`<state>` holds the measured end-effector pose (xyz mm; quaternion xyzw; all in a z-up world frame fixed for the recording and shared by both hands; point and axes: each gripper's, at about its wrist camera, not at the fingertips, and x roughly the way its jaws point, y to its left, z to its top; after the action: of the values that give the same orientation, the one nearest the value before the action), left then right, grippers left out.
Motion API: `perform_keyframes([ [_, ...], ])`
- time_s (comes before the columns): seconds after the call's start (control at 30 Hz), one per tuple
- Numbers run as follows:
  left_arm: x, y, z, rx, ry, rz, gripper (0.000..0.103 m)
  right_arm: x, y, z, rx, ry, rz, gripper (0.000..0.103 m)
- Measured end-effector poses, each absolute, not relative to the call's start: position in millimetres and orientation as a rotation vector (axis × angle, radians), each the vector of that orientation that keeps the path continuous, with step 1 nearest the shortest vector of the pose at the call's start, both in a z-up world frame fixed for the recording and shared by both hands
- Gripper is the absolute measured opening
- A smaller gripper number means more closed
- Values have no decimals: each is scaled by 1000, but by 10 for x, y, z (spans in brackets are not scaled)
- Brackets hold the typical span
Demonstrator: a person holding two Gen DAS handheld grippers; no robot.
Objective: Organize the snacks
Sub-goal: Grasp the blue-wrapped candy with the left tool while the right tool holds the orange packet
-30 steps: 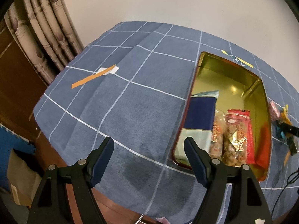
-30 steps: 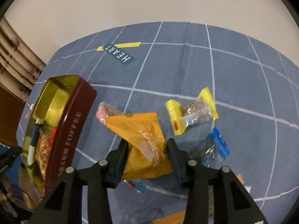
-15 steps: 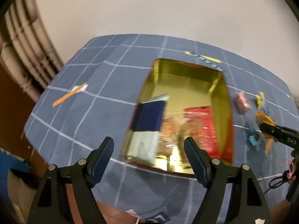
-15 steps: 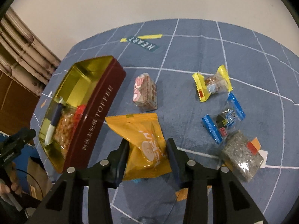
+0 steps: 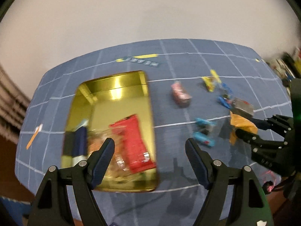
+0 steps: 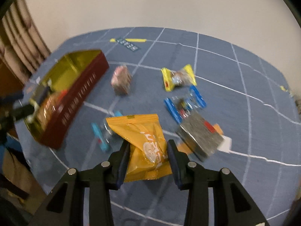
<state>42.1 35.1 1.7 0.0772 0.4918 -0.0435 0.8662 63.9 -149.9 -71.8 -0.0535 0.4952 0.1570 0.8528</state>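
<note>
My right gripper (image 6: 148,150) is shut on an orange snack bag (image 6: 144,141) and holds it above the blue checked tablecloth. In the left wrist view the same bag (image 5: 242,126) shows in that gripper at the right. A gold-lined maroon tin (image 6: 75,94) lies left of the bag, with a red packet (image 5: 135,143), nuts and a navy packet (image 5: 75,145) inside. My left gripper (image 5: 150,150) is open and empty, raised over the tin's near right edge (image 5: 152,131).
Loose snacks lie on the cloth: a pink packet (image 6: 121,80), a yellow-ended candy (image 6: 177,77), a blue-ended candy (image 6: 185,102), a light-blue candy (image 6: 101,135) and a grey packet (image 6: 200,135). A curtain (image 6: 20,43) hangs at the left. The table edge runs near me.
My left gripper has swung right, so the tin moved left in its view and the loose snacks came into sight. My right gripper has risen and pulled back, still holding the orange bag.
</note>
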Motion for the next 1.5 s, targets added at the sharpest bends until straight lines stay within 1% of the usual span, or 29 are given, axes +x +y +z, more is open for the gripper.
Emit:
perform_keyframes([
  [0.17,559,72,-118,174,1078,-161,73,496,-1685,-778,-170,1025,279,40],
  [0.3,646,-100,-262,184,1118,-214,66,458,-1882,-835,-148,1030,245,40],
  [0.37,691,-170,-342,193,1141,-230,65,424,-1951,-866,-137,1027,219,40],
  [0.47,730,-251,-438,209,1167,-249,59,401,-2030,-906,-93,1032,206,40],
  [0.53,746,-312,-499,227,1180,-255,59,388,-2031,-926,-89,1034,211,40],
  [0.57,760,-339,-531,233,1183,-263,55,392,-2015,-932,-90,1034,211,40],
  [0.6,769,-347,-544,234,1187,-266,47,392,-2010,-937,-88,1036,213,40],
  [0.73,869,-385,-657,203,1237,-284,45,377,-1992,-957,-88,1030,217,40],
  [0.8,900,-412,-686,197,1253,-291,41,382,-2001,-957,-76,1030,219,40],
  [1.0,984,-526,-745,222,1261,-299,41,387,-2043,-964,-37,1032,227,40],
  [1.07,1006,-529,-787,213,1279,-302,37,386,-2047,-965,-33,1032,228,40],
  [1.13,1012,-523,-815,199,1289,-303,37,390,-2050,-966,-31,1032,230,40],
  [1.5,956,-500,-788,205,1258,-317,34,387,-2044,-967,-25,1033,226,40],
])
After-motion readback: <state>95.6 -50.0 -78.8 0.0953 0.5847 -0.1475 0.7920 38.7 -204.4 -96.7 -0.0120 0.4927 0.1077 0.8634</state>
